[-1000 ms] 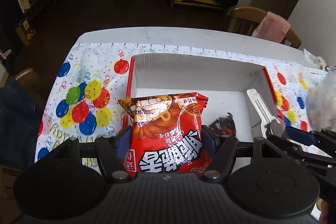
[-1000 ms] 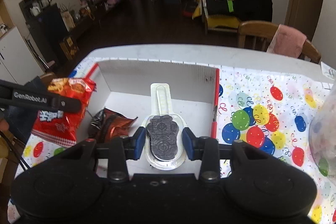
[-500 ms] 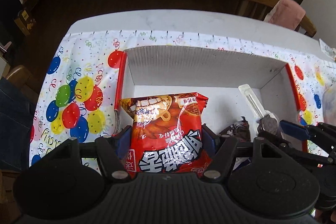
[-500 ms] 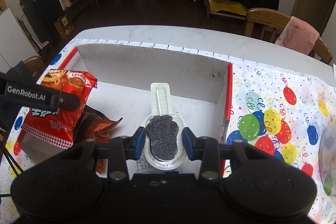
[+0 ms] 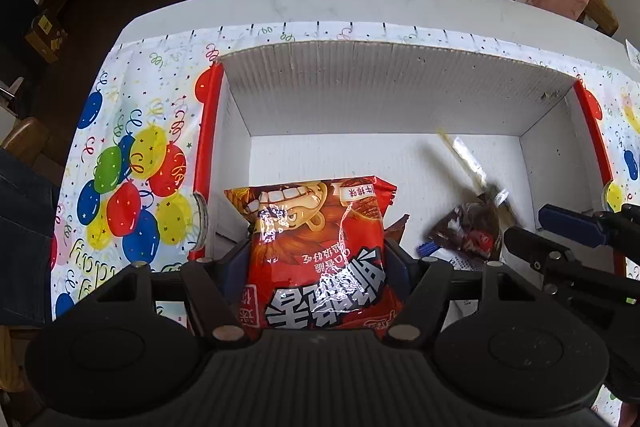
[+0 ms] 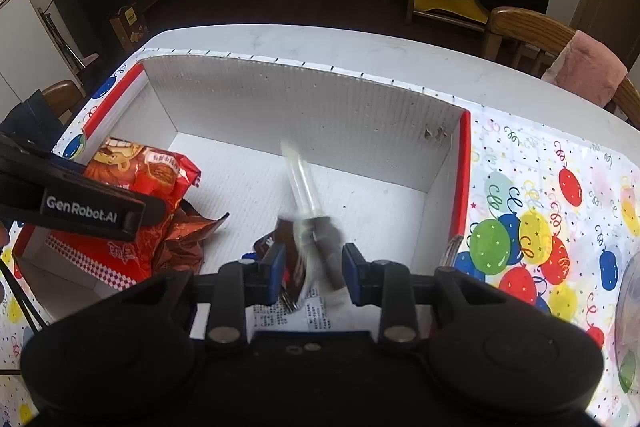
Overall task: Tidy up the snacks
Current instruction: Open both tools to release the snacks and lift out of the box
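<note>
My left gripper (image 5: pixel 316 259) is shut on a red snack bag (image 5: pixel 320 251) and holds it over the near left part of the white box (image 5: pixel 392 87). The bag also shows in the right wrist view (image 6: pixel 136 187). My right gripper (image 6: pixel 313 267) is open over the box. The clear-wrapped chocolate lollipop (image 6: pixel 310 211) is blurred, falling between its fingers; it also shows in the left wrist view (image 5: pixel 476 179). A dark brown packet (image 5: pixel 468 231) lies on the box floor beneath it. Another dark red wrapper (image 6: pixel 192 235) lies behind the red bag.
The box has red side rims (image 6: pixel 464 171) and sits on a balloon-print tablecloth (image 5: pixel 132 163) on a white table (image 6: pixel 360 47). A wooden chair with a pink cloth (image 6: pixel 580 67) stands beyond the table's far right. A clear bag (image 6: pixel 628 315) is at the right edge.
My right gripper has opened and the lollipop has dropped out, tilting as it falls into the box. Both grippers have moved forward and lower over the box; the left still holds the red bag.
</note>
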### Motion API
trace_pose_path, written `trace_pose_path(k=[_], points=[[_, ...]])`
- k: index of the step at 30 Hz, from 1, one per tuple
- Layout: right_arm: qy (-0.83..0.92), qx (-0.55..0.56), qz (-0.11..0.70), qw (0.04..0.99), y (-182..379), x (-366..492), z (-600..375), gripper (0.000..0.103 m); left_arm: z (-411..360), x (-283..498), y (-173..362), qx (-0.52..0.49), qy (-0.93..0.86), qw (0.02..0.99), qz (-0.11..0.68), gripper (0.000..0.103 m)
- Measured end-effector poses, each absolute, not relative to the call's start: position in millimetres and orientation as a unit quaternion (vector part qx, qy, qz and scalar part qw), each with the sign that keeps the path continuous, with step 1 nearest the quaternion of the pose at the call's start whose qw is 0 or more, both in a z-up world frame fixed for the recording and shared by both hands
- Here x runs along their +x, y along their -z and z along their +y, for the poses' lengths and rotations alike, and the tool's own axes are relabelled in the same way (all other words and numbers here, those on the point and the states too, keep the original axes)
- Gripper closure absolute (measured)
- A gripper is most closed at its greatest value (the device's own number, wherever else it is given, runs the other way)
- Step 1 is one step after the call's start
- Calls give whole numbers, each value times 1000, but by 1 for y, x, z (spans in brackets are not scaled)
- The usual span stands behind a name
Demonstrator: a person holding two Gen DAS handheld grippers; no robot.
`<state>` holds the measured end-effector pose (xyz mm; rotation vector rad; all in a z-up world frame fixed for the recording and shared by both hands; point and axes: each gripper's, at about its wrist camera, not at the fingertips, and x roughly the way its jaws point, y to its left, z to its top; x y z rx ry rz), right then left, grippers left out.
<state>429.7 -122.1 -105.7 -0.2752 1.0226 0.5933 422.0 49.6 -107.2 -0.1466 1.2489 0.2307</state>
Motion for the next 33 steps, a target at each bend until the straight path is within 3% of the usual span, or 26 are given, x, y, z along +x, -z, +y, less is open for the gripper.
trace_pose_path(k=[16,26,33], points=[[-285,-120,476,824,96,416,-134,63,50,411,98,-96,-101,823,551,34],[-290,-98,450,839,68,387,-148,52,46,369,66,-84,-86,855,505,34],[-294,-84,433,848,50,359,-151,50,42,336,47,-77,-74,869,484,34]])
